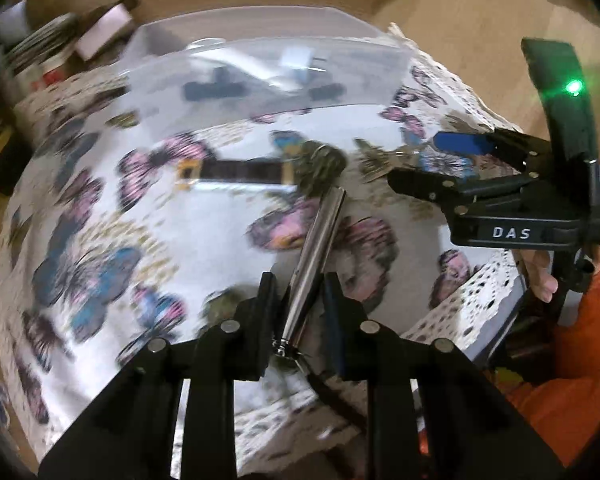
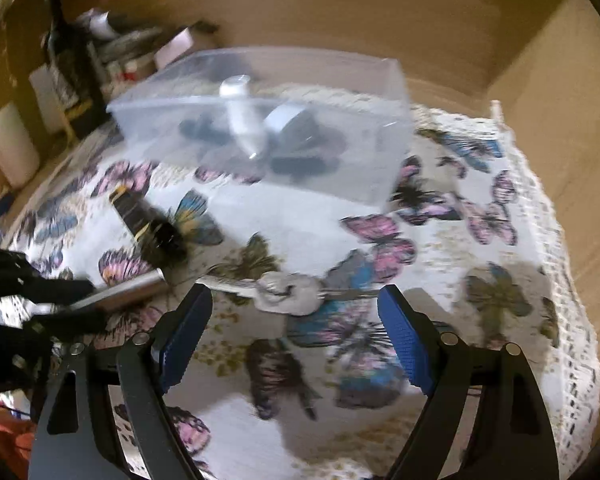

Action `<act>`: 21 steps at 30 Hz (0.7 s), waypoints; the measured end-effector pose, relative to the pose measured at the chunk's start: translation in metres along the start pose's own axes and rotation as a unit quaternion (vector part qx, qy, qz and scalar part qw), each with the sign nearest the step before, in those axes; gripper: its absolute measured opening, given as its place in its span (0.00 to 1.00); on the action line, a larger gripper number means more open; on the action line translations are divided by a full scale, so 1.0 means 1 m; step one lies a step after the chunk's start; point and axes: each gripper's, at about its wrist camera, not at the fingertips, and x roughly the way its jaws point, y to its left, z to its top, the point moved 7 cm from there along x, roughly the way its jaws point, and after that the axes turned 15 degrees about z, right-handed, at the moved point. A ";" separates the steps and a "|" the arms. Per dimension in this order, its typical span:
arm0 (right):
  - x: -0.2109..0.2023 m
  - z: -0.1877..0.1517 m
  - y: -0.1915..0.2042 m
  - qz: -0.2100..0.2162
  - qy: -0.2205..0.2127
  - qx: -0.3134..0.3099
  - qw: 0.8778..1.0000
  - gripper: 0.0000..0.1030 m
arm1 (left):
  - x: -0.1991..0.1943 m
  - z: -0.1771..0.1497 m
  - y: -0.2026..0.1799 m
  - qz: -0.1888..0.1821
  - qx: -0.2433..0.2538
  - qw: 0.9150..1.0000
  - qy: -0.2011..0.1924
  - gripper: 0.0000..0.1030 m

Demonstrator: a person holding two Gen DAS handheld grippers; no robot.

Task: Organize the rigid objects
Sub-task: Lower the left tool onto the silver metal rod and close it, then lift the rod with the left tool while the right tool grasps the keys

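Observation:
My left gripper [image 1: 296, 288] is shut on a shiny metal cylinder [image 1: 318, 256], held just above the butterfly cloth; it also shows at the left of the right wrist view [image 2: 120, 290]. My right gripper [image 2: 296, 300] is open and empty, its blue pads either side of a bunch of keys [image 2: 288, 290] lying on the cloth. In the left wrist view the right gripper [image 1: 440, 160] sits at the right. A black and yellow box [image 1: 236, 172] [image 2: 148, 220] lies on the cloth. A clear plastic bin [image 1: 260, 76] [image 2: 268, 128] at the back holds white and dark items.
The table is covered by a butterfly-print cloth [image 2: 440, 260] with a lace edge at the right. Clutter of boxes and bottles [image 2: 100, 48] stands at the back left. A tan wall [image 2: 380, 20] runs behind the bin.

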 end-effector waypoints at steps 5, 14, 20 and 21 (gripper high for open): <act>0.013 0.002 0.007 -0.002 0.021 0.002 1.000 0.85 | -0.003 -0.003 0.004 0.004 0.003 1.000 -0.001 0.23; 0.029 0.010 0.004 -0.016 0.031 0.015 0.999 0.96 | 0.010 0.017 -0.003 0.015 0.014 1.000 -0.011 0.27; 0.026 0.014 -0.005 -0.020 0.017 0.033 0.999 0.79 | 0.009 0.018 -0.002 0.016 0.015 1.000 -0.017 0.15; 0.027 0.015 -0.003 -0.019 0.016 0.029 0.999 0.73 | 0.009 0.017 -0.001 0.014 0.013 1.000 -0.015 0.15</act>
